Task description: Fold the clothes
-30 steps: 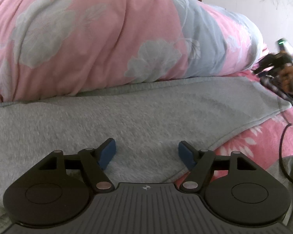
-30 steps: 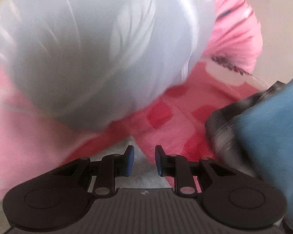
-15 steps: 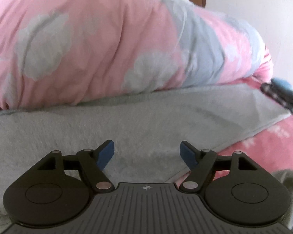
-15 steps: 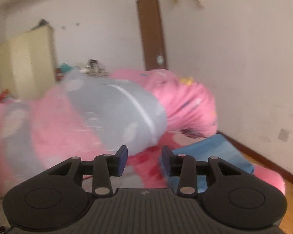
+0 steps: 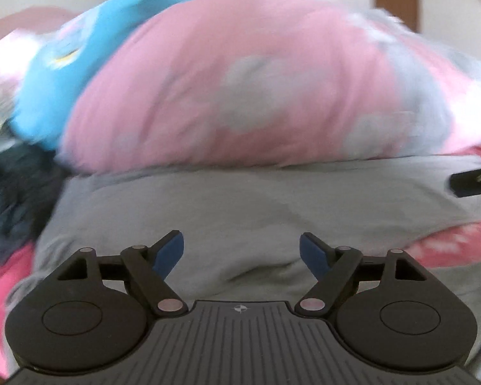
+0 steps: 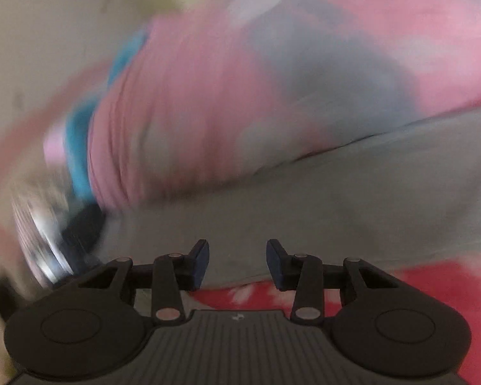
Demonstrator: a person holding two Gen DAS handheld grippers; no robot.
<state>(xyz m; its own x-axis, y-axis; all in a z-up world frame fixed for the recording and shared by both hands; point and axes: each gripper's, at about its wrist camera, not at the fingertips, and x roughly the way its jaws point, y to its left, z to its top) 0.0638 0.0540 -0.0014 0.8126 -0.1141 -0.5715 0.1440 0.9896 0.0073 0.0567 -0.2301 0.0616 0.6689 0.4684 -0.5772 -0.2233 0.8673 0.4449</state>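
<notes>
Your left tool (image 5: pixel 242 250) is spread wide w/ nothing between the pads, sitting low over the grey garment (image 5: pixel 272 199), which lies flat on the bed right under and ahead of it. Prob held that low so it can nip the near edge w/o dragging the cloth.

Right tool (image 6: pixel 237 261) is apart too, narrower gap, empty, parked at the garment's (image 6: pixel 336 205) edge where the red sheet (image 6: pixel 433 284) shows just below the pads. Looks like a spot for catching a hem, imo. That view is blurry tho, so can't say much more.

Pink duvet (image 5: pixel 240 89) is heaped just beyond both tools, touching the garment's far edge. Dark clothes (image 5: pixel 12 199) sit off to the left tool's left.

Can't tell if the garment is spread pre-fold or already folded once.
</notes>
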